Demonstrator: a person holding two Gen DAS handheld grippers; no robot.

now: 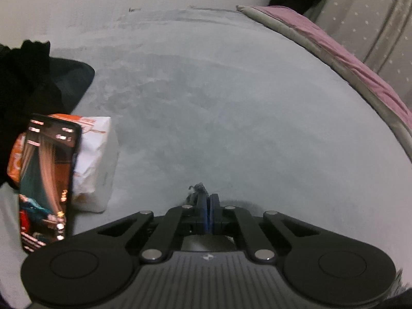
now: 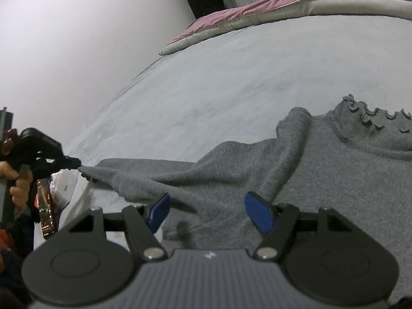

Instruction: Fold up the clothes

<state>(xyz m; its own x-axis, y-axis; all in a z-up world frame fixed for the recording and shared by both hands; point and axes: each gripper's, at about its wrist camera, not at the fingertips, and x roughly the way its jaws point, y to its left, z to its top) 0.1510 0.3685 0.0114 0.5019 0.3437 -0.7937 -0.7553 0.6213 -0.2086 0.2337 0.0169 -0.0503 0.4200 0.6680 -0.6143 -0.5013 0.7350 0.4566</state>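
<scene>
A grey knit sweater [image 2: 309, 167] with a ruffled collar [image 2: 373, 113] lies spread on a pale grey blanket [image 2: 219, 90]. One sleeve [image 2: 123, 177] stretches out to the left. In the right wrist view my left gripper [image 2: 73, 163], held by a hand [image 2: 18, 188], is shut on the cuff at the sleeve's end. In the left wrist view the left gripper [image 1: 208, 198] has its blue pads pressed together, with a scrap of grey cuff [image 1: 197, 189] sticking out beside them. My right gripper [image 2: 208, 212] stands open just above the sweater's body, nothing between its fingers.
A lit phone [image 1: 46, 180] stands propped against a white and orange package [image 1: 95, 159] at the left. Dark clothes [image 1: 25, 77] lie behind them. A purple and grey quilt [image 1: 334, 51] runs along the blanket's far right edge, near a pale wall [image 2: 77, 38].
</scene>
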